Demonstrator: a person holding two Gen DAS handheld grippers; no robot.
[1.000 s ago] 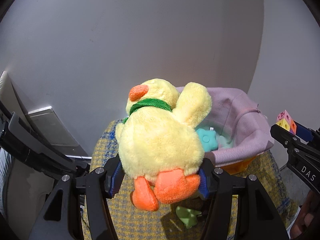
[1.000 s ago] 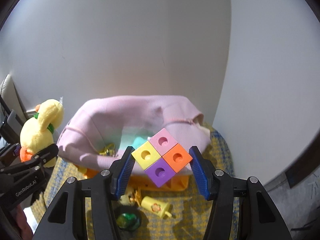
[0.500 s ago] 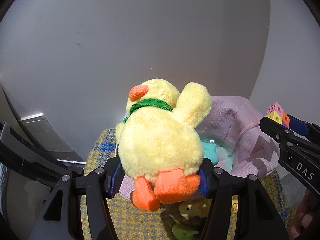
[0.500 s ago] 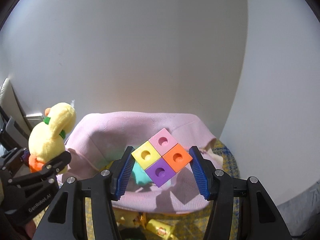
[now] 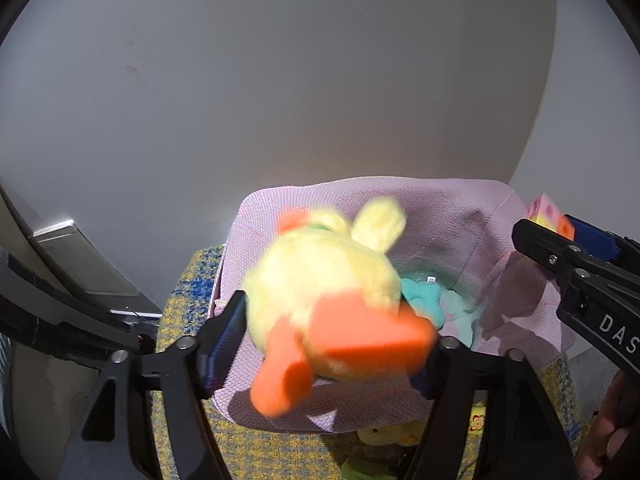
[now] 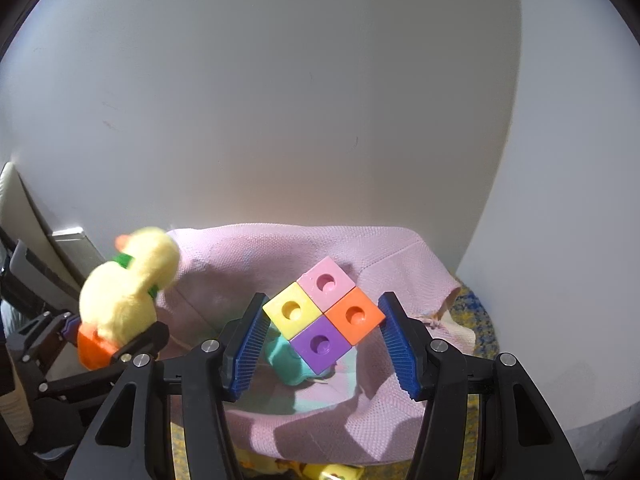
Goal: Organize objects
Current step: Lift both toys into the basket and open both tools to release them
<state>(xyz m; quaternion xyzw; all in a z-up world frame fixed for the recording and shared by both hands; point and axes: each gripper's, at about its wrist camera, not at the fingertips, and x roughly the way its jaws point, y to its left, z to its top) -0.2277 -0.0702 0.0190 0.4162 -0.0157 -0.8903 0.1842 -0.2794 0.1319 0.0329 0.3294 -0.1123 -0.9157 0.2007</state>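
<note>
Plush duck (image 5: 328,296) sits blurred between my left gripper (image 5: 334,344) fingers, over the near edge of the pink fabric bin (image 5: 460,216). Left view: those jaws have just been opening and stand wide; a clear gap shows at the left finger (image 5: 224,340), the right finger is hidden behind the orange feet, so I read no grip on the duck. A teal plush (image 5: 424,304) lies inside the bin just right of the duck. The bin rests on a yellow-and-blue woven cloth (image 5: 188,304); small yellow and green toys (image 5: 384,436) lie on it below the bin. The right gripper enters from the right edge with the block cluster.

Right view: right gripper (image 6: 322,340) has the four-colour block cluster (image 6: 324,316) between its fingers, above the bin's interior. These jaws have just been opening slightly. The orange block's corner sits at the right pad (image 6: 396,344), the yellow block's corner just beside the left; I can't tell whether either pad presses. The duck shows at left, blurred, over the bin's left rim. Teal plush directly under the cluster.
</note>
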